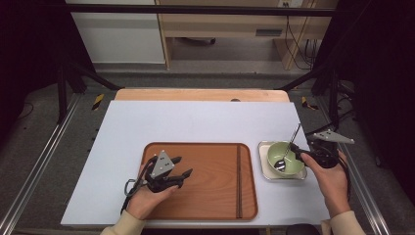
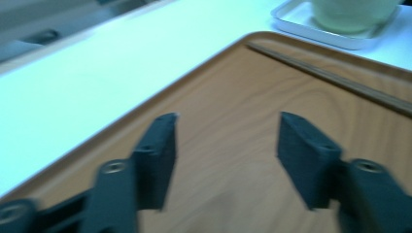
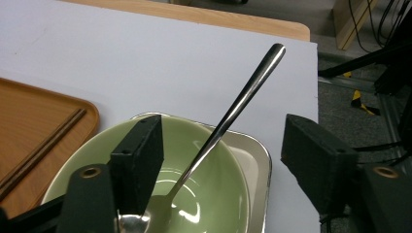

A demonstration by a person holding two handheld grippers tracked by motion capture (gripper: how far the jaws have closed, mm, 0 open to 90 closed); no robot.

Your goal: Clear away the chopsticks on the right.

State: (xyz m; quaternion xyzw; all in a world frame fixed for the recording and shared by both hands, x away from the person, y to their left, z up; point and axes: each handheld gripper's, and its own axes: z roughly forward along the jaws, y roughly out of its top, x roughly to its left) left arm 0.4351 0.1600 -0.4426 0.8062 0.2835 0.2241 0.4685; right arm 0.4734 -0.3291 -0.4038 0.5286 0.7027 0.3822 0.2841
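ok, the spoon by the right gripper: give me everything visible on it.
The spoon looks like polished metal, silver and shiny, with a long slim handle that widens to a rounded end. Its head rests at the bottom of the green bowl. The handle leans on the bowl's far rim and rises tilted up and away, past the rim. The bowl stands in a small metal tray on the white table. The right gripper has its jaws open either side of the spoon, not gripping it.

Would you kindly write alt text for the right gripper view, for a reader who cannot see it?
A metal spoon leans in a pale green bowl, its handle rising between the two black jaws of the open right tool, which touch neither. The bowl sits in a small metal tray on a white table; a wooden tray with chopsticks lies at left.
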